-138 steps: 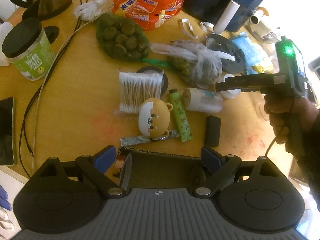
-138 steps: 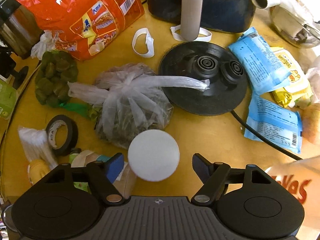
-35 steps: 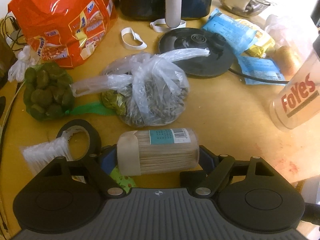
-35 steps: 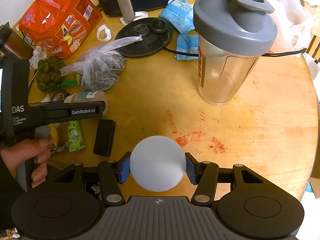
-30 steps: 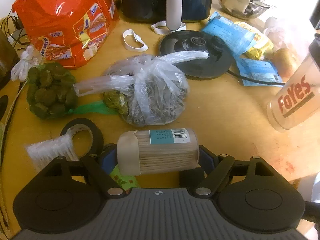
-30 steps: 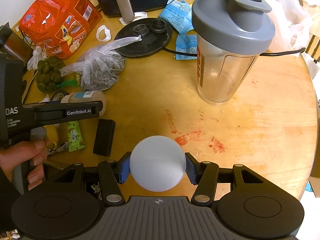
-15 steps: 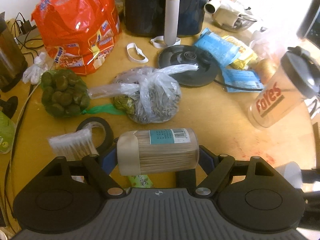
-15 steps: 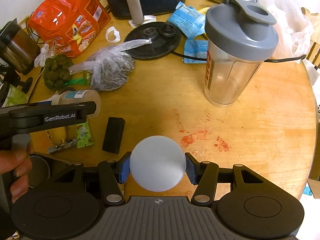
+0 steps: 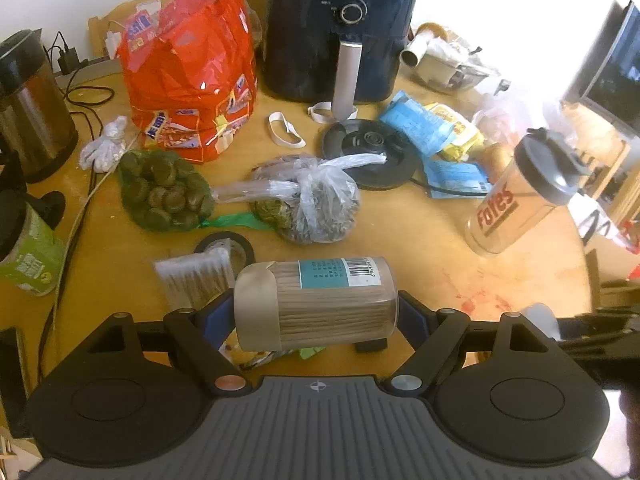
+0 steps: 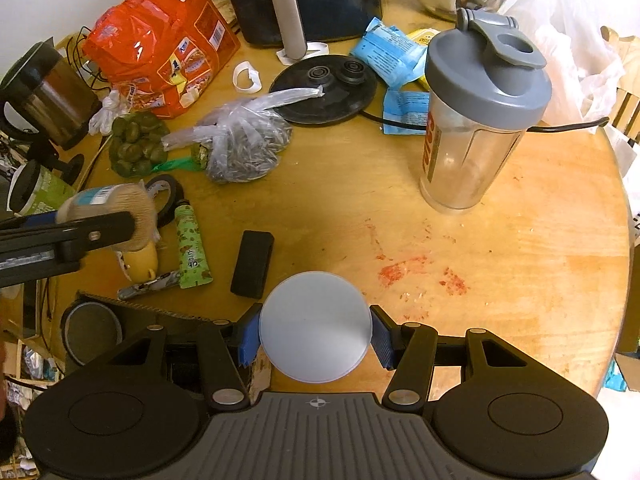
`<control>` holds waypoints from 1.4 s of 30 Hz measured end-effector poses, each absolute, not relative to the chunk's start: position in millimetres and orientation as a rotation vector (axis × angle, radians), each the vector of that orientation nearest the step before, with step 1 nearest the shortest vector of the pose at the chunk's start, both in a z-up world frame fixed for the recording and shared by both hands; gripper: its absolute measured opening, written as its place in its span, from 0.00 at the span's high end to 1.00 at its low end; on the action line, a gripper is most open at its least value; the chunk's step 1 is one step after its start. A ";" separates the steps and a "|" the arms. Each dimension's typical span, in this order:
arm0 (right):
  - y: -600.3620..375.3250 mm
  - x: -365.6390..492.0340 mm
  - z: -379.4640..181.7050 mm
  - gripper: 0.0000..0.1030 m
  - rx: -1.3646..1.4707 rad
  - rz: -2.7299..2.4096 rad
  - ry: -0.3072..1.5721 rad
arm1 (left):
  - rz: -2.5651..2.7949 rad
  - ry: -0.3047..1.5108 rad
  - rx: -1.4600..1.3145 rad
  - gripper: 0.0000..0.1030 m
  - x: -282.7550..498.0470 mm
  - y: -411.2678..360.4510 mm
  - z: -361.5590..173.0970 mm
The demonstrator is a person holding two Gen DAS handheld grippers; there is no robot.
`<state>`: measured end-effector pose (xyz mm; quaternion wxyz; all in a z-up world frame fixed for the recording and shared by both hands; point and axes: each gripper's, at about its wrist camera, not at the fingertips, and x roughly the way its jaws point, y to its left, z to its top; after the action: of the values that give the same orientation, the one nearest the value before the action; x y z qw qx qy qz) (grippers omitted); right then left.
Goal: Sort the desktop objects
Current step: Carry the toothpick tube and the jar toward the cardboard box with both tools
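The toothpick jar [image 9: 316,304] is up off the table [image 10: 500,248], lying sideways between the blue pads of our left gripper [image 9: 316,312], which pinches it end to end, cap on one pad and base on the other. It looks like light, rigid clear plastic packed with sticks, smooth enough to slide, so we judge that lengthwise clamp sound as long as the cap holds; a squeeze across the body would risk it rolling out. Its teal label carries a barcode and print too small to read.

Our right gripper [image 10: 316,330] is closed on a white round object [image 10: 315,326], flat face toward the lens; what it is we cannot tell, but it looks light and stiff, and the pads sit on its opposite edges.

Just beyond on the tabletop lie a black block [image 10: 253,263] and a green patterned tube [image 10: 191,248], writing illegible. Next to them, a pack of cotton swabs [image 9: 198,278] lies against a black tape roll [image 9: 226,246].

Mid-table, the clear shaker bottle [image 9: 516,196] reads "Foyes" in red. Farther back, the orange snack bag [image 9: 192,84] shows blue-and-white branding we cannot make out, beside the dark air fryer [image 9: 340,28].
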<state>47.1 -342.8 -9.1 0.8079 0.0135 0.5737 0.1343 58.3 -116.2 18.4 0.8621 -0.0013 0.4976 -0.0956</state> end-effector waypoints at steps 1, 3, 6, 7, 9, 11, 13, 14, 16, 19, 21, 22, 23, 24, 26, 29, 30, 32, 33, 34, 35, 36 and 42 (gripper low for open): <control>-342.5 46.2 -7.7 0.44 0.030 0.287 1.227 | -0.204 1.042 -0.003 0.21 56.0 -114.1 21.3; -341.5 44.0 -4.8 0.44 0.031 0.290 1.225 | -0.212 1.038 -0.004 0.21 51.5 -109.9 26.9; -339.8 40.8 -1.4 0.44 0.030 0.298 1.224 | -0.218 1.039 -0.007 0.21 45.8 -104.5 30.2; -339.2 39.7 -0.6 0.44 0.030 0.300 1.223 | -0.217 1.040 -0.007 0.21 44.3 -102.8 30.6; -338.0 38.0 0.6 0.44 0.029 0.301 1.223 | -0.213 1.046 -0.011 0.21 42.2 -99.2 29.8; -336.8 36.9 0.8 0.44 0.029 0.303 1.225 | -0.209 1.053 -0.013 0.20 39.8 -95.6 29.0; -335.8 36.0 0.6 0.44 0.028 0.304 1.227 | -0.207 1.059 -0.015 0.20 37.1 -92.4 28.0; -335.2 35.7 0.4 0.44 0.027 0.305 1.228 | -0.205 1.065 -0.019 0.20 35.8 -90.7 26.8; -333.8 34.6 -0.3 0.44 0.025 0.308 1.231 | -0.206 1.074 -0.023 0.20 32.5 -88.0 24.7; -331.8 32.2 -2.3 0.44 0.023 0.310 1.238 | -0.209 1.096 -0.032 0.20 26.9 -83.8 20.6; -330.6 30.1 -3.8 0.44 0.023 0.311 1.245 | -0.211 1.109 -0.036 0.20 21.7 -80.5 18.0; -330.1 28.9 -4.4 0.44 0.022 0.311 1.248 | -0.212 1.114 -0.037 0.20 19.2 -79.0 16.8; -329.7 27.5 -5.0 0.44 0.023 0.312 1.251 | -0.214 1.121 -0.037 0.20 16.0 -77.4 15.1; -329.2 25.9 -5.5 0.44 0.023 0.312 1.254 | -0.215 1.127 -0.037 0.20 12.6 -75.8 13.4; -328.3 23.0 -6.4 0.44 0.024 0.313 1.259 | -0.218 1.145 -0.037 0.20 5.9 -73.5 9.2; -327.5 18.3 -8.2 0.44 0.026 0.311 1.267 | -0.225 1.170 -0.034 0.20 -3.2 -72.4 3.2; -326.9 17.1 -9.1 0.44 0.026 0.310 1.271 | -0.228 1.178 -0.033 0.20 -6.1 -72.4 1.3; -325.6 14.8 -11.0 0.44 0.026 0.307 1.278 | -0.232 1.187 -0.030 0.20 -9.5 -73.1 -2.1; -325.0 13.7 -12.1 0.44 0.025 0.306 1.281 | -0.234 1.192 -0.028 0.20 -11.2 -73.5 -3.8; -324.4 12.5 -13.1 0.44 0.023 0.304 1.285 | -0.236 1.197 -0.026 0.20 -12.8 -73.8 -5.6; -323.7 11.6 -13.7 0.44 0.022 0.304 1.287 | -0.238 1.201 -0.025 0.20 -14.4 -74.2 -7.3; -323.0 10.6 -13.9 0.44 0.021 0.304 1.289 | -0.239 1.206 -0.023 0.20 -16.1 -74.5 -9.0; -319.0 4.4 -13.5 0.44 0.017 0.305 1.294 | -0.234 1.218 -0.012 0.20 -20.1 -73.6 -17.3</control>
<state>4.4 -319.0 -13.5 0.7870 0.0081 0.6005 0.1415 -20.1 -73.6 -17.3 0.8138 -0.0057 0.5707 -0.1095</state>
